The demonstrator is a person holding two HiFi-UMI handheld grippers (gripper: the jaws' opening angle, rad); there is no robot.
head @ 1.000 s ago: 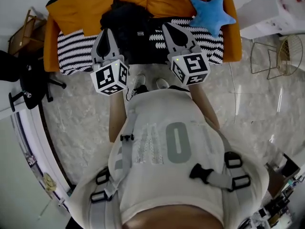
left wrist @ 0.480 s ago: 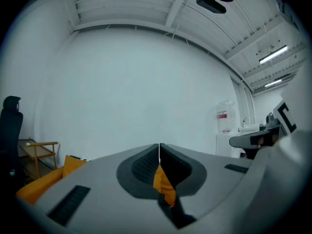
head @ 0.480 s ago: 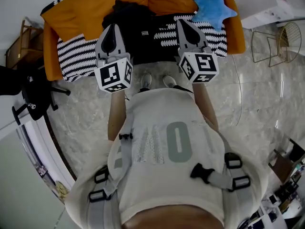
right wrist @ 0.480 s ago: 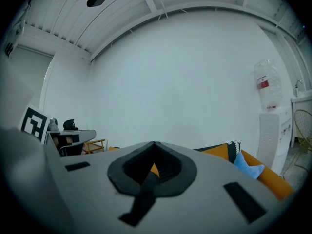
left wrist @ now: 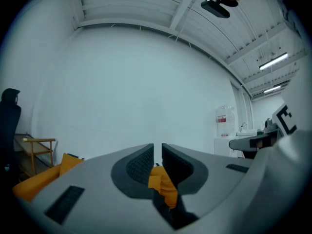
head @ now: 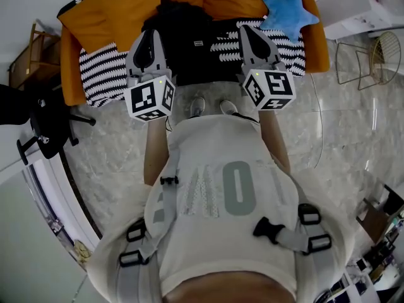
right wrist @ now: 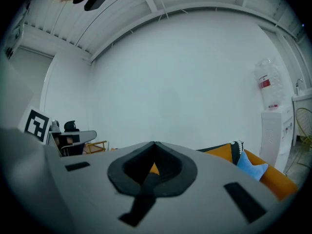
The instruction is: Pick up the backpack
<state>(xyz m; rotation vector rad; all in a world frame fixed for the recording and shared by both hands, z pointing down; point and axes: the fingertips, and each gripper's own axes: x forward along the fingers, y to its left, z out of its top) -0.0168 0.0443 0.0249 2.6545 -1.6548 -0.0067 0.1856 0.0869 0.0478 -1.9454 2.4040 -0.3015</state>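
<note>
Black backpack (head: pixel 184 43): shut left gripper (head: pixel 150 34) has edged nearer.

Sofa (head: pixel 95 17) top past the frame edge; backpack (head: pixel 186 40) edge behind left tongs (head: pixel 149 36).

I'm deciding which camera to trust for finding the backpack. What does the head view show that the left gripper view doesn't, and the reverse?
Only the head view shows the black backpack, the striped blanket and the blue star cushion. Only the left gripper view shows the white wall, the ceiling lights and the left gripper with its jaws closed and empty. Both show the orange sofa.
</note>
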